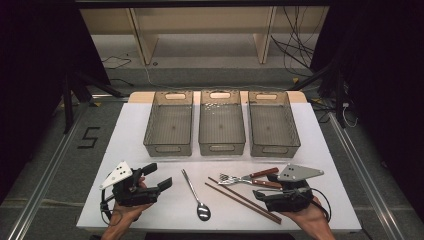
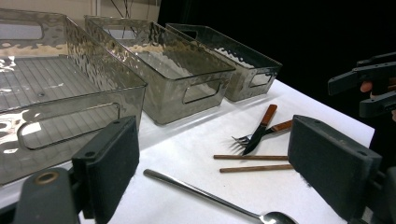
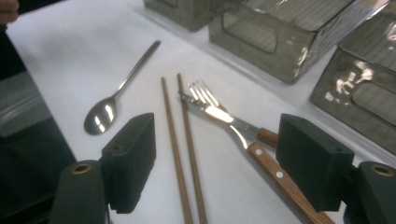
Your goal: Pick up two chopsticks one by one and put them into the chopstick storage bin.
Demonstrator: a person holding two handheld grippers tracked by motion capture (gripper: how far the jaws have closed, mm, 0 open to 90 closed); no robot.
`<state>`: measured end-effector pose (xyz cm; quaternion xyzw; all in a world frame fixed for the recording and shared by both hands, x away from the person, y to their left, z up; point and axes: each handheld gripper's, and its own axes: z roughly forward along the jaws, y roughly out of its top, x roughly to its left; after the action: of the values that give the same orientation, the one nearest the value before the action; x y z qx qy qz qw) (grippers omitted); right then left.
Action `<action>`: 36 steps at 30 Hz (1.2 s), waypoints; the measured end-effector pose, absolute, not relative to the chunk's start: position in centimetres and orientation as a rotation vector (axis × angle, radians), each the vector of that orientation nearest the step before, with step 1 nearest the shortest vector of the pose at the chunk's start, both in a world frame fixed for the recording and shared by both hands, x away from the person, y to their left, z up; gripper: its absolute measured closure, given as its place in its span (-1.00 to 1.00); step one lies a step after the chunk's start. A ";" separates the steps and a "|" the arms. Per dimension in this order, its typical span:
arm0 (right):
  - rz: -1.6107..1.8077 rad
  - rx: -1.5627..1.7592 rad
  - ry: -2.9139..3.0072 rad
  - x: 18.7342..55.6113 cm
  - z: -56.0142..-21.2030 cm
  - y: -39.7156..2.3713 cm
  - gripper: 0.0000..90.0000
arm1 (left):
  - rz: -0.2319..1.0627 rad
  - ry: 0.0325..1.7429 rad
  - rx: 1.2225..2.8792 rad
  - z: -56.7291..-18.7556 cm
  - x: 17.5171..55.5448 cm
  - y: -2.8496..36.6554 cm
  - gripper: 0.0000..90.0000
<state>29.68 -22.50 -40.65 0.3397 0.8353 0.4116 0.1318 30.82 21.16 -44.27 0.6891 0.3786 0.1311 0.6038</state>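
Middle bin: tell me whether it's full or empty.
Empty. The middle bin shows only its bare ribbed floor in the high view, and the left gripper view shows nothing inside. The cutlery lies on the table in front.

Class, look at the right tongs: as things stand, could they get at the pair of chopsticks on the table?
Probably yes. The right tongs stand open with nothing between them, and the chopsticks lie bare on the white table just ahead. The knife and fork lie beside them, not across.

Three bins point(image 1: 221, 122) sit side by side at the table's point(image 1: 125, 130) far edge. In front: spoon point(image 1: 195, 195) left, chopsticks point(image 1: 242, 199) middle, fork point(image 1: 235, 179) and knife point(image 1: 257, 183) crossed right.
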 end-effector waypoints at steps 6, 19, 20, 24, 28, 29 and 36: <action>1.068 0.940 2.510 30.0 -39.8 -21.4 -0.28 | 0.304 0.883 1.592 -44.3 30.9 21.3 -0.64; 0.795 0.857 2.736 31.2 -40.1 -18.1 -0.15 | 0.307 0.878 1.592 -44.2 30.8 21.2 -0.64; 0.795 0.857 2.736 31.2 -40.1 -18.1 -0.15 | 0.308 0.878 1.593 -44.2 30.8 21.2 -0.64; 0.703 0.825 2.801 31.2 -40.9 -17.2 -0.05 | 0.309 0.876 1.595 -44.2 30.8 21.2 -0.64; 0.628 0.814 2.839 31.3 -41.7 -16.7 0.08 | 0.309 0.874 1.596 -44.2 30.8 21.2 -0.64; 0.611 0.809 2.849 31.4 -41.9 -16.5 0.12 | 0.309 0.873 1.596 -44.2 30.8 21.2 -0.64; 0.505 0.795 2.898 31.5 -43.2 -15.8 0.29 | 0.310 0.873 1.593 -44.2 30.8 21.2 -0.64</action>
<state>31.53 -15.81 -43.17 0.2606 0.9500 0.1657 0.0471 30.81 21.21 -44.20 0.6886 0.3774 0.1338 0.6046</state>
